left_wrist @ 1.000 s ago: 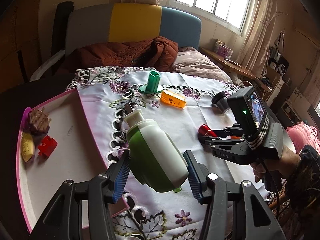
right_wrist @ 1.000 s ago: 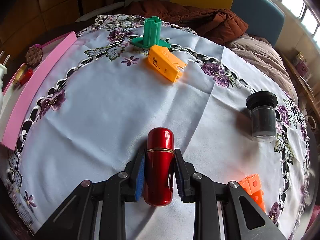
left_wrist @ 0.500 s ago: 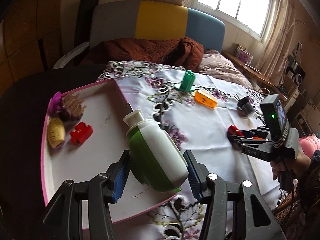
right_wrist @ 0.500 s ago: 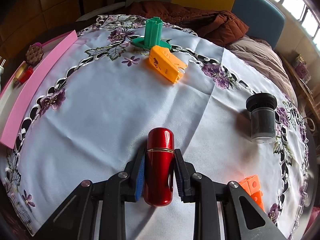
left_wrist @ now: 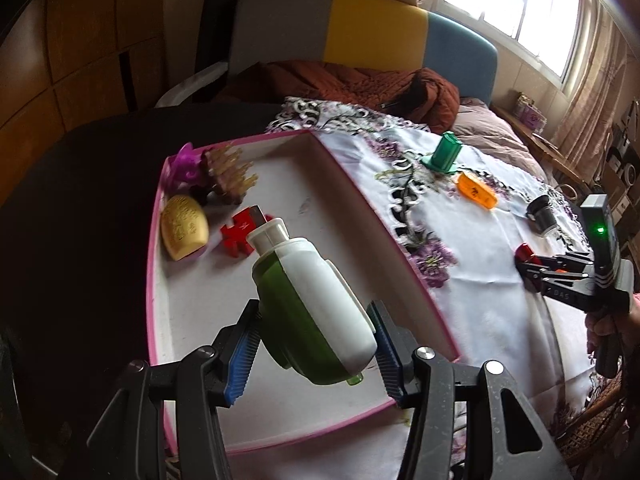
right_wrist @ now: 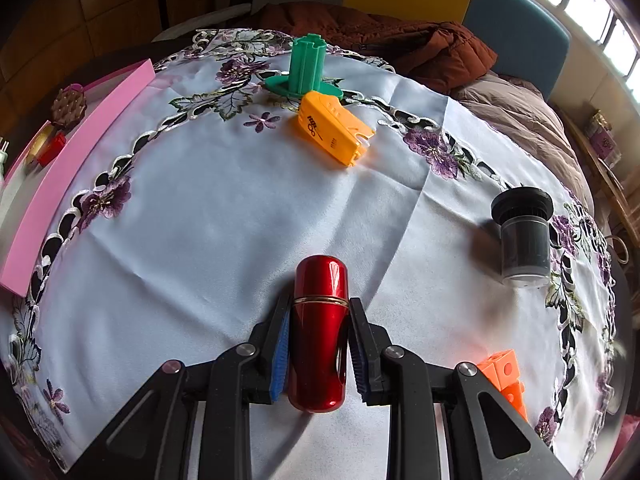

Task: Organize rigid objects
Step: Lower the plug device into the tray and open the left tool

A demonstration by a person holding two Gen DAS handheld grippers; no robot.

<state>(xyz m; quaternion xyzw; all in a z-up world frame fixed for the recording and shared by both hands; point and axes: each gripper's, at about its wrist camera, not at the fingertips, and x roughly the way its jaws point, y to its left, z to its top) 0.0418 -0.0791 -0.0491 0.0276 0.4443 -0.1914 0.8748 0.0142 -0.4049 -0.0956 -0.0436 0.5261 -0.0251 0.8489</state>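
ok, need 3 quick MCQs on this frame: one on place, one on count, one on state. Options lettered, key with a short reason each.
1. Where is the green-and-white bottle?
A. lying on the tablecloth
B. in the left gripper, above the pink tray
C. beside the black jar

2. How many objects lie in the tray?
A. one
B. six
C. three

3. What is the right gripper doing?
A. shut on the red cylinder
B. open and empty
C. shut on the orange case

Key: 1 B, pads flank it over the tray floor. 2 C, brush, yellow piece, red piece. 3 A, pads press both its sides.
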